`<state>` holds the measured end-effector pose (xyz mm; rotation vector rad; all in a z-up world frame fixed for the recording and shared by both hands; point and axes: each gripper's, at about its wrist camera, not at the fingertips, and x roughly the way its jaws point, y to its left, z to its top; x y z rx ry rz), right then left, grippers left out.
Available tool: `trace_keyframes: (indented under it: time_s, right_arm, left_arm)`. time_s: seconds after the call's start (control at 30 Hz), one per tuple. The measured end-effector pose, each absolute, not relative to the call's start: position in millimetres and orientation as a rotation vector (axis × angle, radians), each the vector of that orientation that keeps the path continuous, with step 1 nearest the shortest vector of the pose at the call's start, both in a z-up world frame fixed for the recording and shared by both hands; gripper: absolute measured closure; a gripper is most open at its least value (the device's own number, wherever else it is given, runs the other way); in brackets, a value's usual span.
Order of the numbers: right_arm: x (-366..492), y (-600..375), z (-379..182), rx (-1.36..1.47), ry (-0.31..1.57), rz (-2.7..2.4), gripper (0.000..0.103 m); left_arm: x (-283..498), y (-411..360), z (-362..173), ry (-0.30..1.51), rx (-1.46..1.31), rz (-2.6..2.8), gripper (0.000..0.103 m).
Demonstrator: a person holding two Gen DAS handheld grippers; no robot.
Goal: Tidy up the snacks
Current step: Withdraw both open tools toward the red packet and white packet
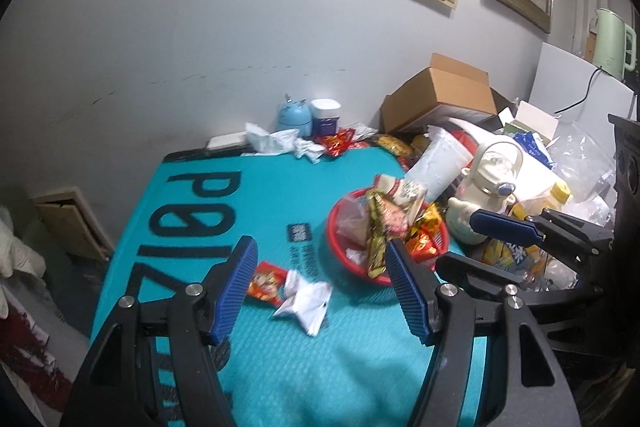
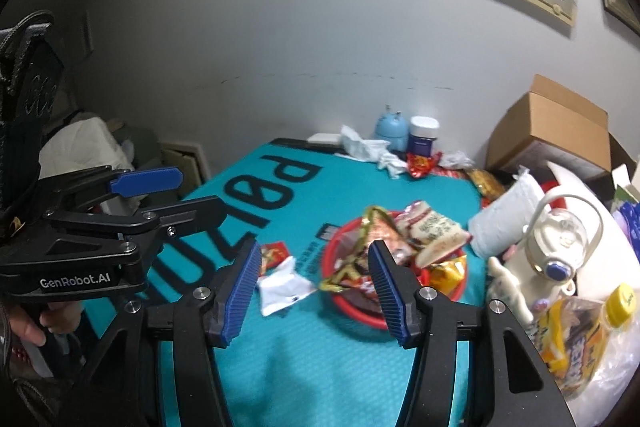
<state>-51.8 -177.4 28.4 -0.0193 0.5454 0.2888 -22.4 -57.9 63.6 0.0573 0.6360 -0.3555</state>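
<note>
On the desk, a teal mat (image 1: 280,367) with large black lettering covers most of the surface and carries the work items. Clutter fills the right edge: an open cardboard box (image 1: 444,95), a cream kettle-shaped bottle (image 1: 490,183) and a yellow-capped bottle (image 2: 618,307). At the far edge stand a blue figurine (image 1: 294,115) and a white-lidded jar (image 1: 326,117), with crumpled wrappers beside them.

A red basket (image 1: 340,247) sits right of the mat's centre, already heaped with snack packets (image 1: 388,215), several standing on end above the rim.

Two items lie loose on the mat, just left of the basket: a white packet (image 1: 308,303) and, touching its left side, a small red packet (image 1: 266,281).

Left gripper (image 1: 320,287): jaws wide apart, nothing held. It hovers over the near edge, and the white packet lies between its fingertips in the left wrist view, straight ahead. The packet's long axis appears to run diagonally, from near-left to far-right.

Right gripper (image 2: 314,289): jaws likewise wide apart and empty. From it, the white packet (image 2: 280,285) lies slightly left of centre and the basket (image 2: 360,311) directly ahead.

Assessment: the left gripper is nearer both loose packets. The likely next step is to close it across the white packet's short axis and carry the packet rightward to the basket.
</note>
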Motion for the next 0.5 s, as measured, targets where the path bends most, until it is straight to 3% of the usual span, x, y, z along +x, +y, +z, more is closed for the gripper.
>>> trace_keyframes:
  time_s: [0.5]
  right_arm:
    - [-51.3,-119.6,-16.9,-0.029,0.665,0.465,0.047]
  left_arm:
    - [-51.9,-1.1,21.0,0.744,0.008,-0.271,0.038]
